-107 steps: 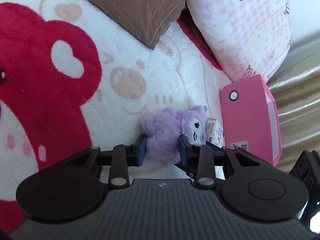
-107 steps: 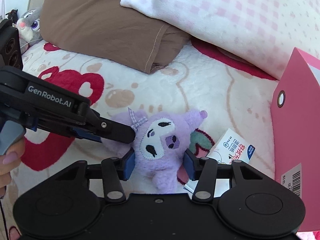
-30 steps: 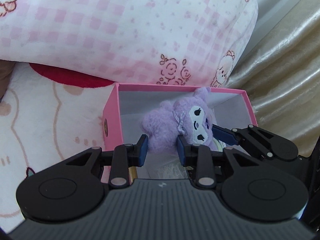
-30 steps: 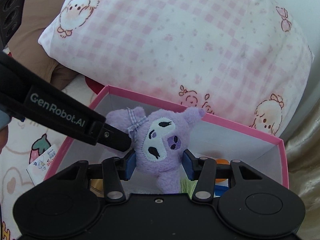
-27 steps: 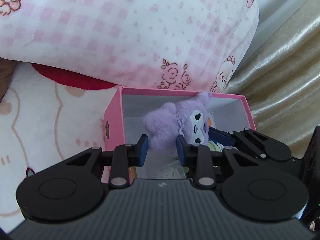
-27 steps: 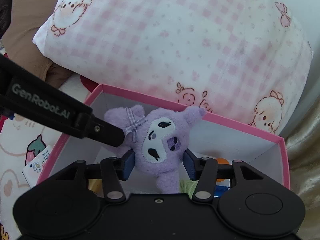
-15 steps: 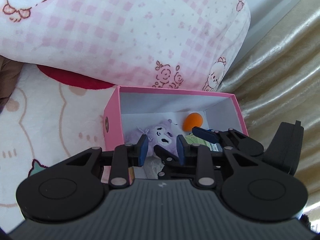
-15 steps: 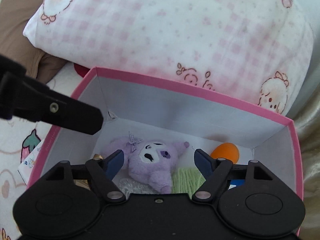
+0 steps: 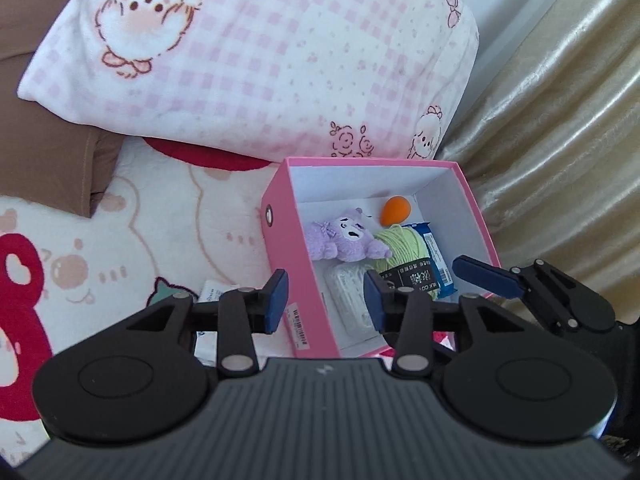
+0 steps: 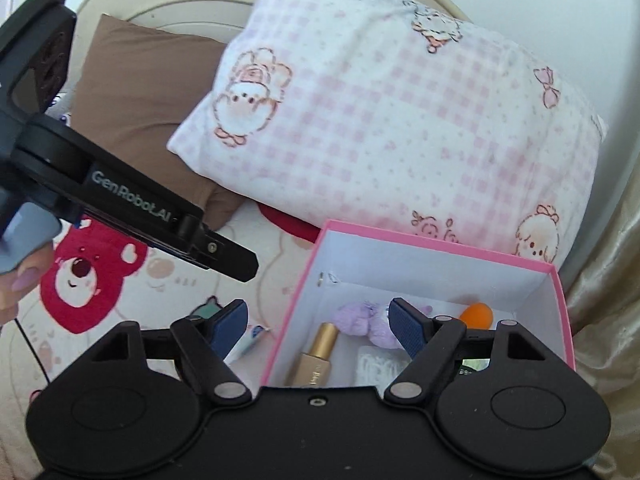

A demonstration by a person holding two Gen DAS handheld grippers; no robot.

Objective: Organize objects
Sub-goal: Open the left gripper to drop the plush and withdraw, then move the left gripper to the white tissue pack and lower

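The purple plush doll with a white face (image 9: 344, 236) lies inside the open pink cardboard box (image 9: 282, 248) on the patterned fleece bed blanket (image 9: 132, 240), beside a light green yarn skein (image 9: 402, 246) and a small orange ball (image 9: 394, 210). The left gripper (image 9: 325, 297) has just been opening its jaws, now narrowly apart and empty; the right gripper (image 10: 316, 326) holds its jaws wide, empty above the box

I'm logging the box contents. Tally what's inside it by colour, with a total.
Inside the pink box:
Purple: 1, plush
Orange: 1, ball
Green: 1, yarn
Blue: 1, packet
White: 1, lacy item
Gold: 1, tube
Total: 6
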